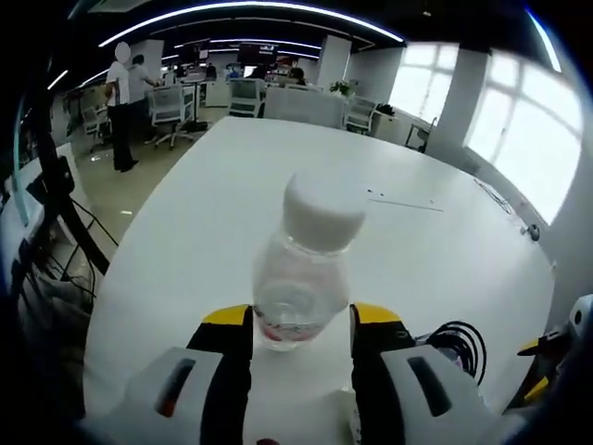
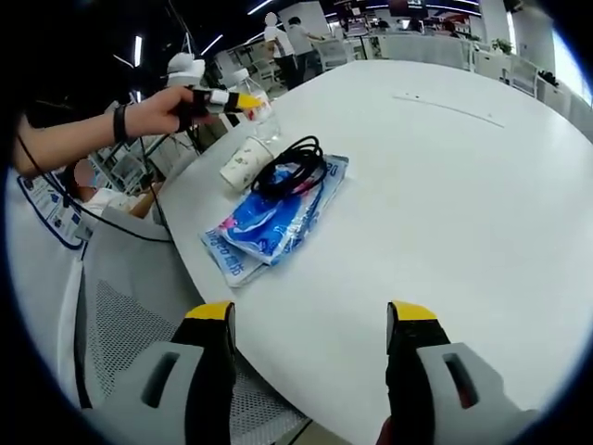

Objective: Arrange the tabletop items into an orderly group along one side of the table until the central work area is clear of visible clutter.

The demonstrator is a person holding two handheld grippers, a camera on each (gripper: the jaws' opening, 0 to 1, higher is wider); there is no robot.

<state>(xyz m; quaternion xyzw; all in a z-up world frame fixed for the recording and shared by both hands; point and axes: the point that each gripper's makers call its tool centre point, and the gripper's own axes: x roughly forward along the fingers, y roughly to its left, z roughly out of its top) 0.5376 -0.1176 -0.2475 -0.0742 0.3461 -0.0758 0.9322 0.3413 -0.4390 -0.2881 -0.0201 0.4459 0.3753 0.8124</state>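
Left gripper (image 1: 301,324): closed on clear water bottle (image 1: 304,273), upright near table (image 1: 232,213) edge. Right gripper (image 2: 310,324): jaws wide apart, empty. Beside bottle: paper cup (image 2: 243,165), black cable (image 2: 292,165) atop blue packet (image 2: 273,218).

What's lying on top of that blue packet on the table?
A coiled black cable lies on the blue packet, covering its upper middle; the print beneath the coil is hidden. A paper cup lies on its side beside the packet's far edge, not on it.

I see a white table (image 2: 463,185); near its edge lie a blue plastic packet (image 2: 269,222), a tipped paper cup (image 2: 243,165), and a water bottle (image 1: 301,278).
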